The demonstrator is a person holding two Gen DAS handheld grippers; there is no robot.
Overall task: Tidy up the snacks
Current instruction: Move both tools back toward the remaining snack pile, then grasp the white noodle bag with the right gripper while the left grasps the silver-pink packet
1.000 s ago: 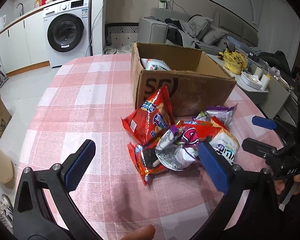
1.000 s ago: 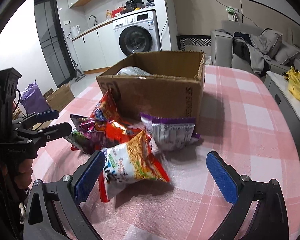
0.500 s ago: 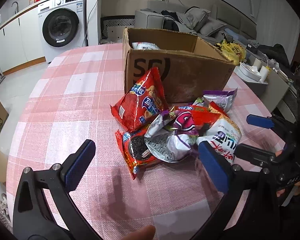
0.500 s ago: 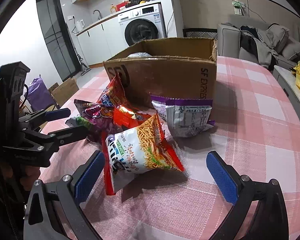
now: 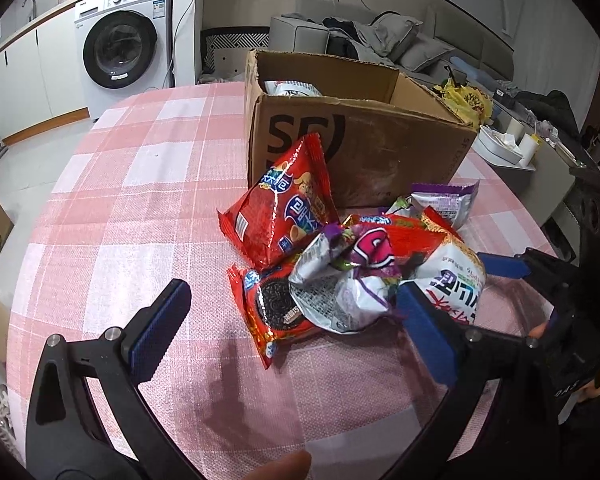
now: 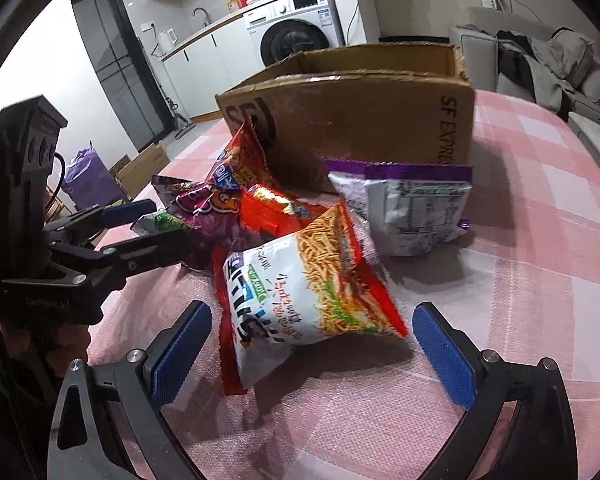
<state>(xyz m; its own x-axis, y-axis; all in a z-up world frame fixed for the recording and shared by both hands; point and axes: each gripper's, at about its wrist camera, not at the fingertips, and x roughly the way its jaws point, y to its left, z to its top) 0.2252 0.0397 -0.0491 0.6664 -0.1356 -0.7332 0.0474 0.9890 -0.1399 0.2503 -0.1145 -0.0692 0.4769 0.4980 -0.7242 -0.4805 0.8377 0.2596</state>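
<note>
A pile of snack bags lies in front of an open cardboard box on a pink checked table. In the left wrist view I see a red chip bag leaning on the box, a red cookie pack and a crumpled silver-purple bag. My left gripper is open, just short of the cookie pack. My right gripper is open, its blue pads either side of a white-and-red stick-snack bag. A silver bag with a purple top lies by the box. One bag sits inside the box.
A washing machine and white cabinets stand beyond the table. A grey sofa with clothes is behind the box. A side table with a yellow bag is at the right. The table edge curves off at left and right.
Both grippers have moved in closer to the snack pile. The right gripper now has the stick-snack bag between its open fingers. The bags have not moved.
</note>
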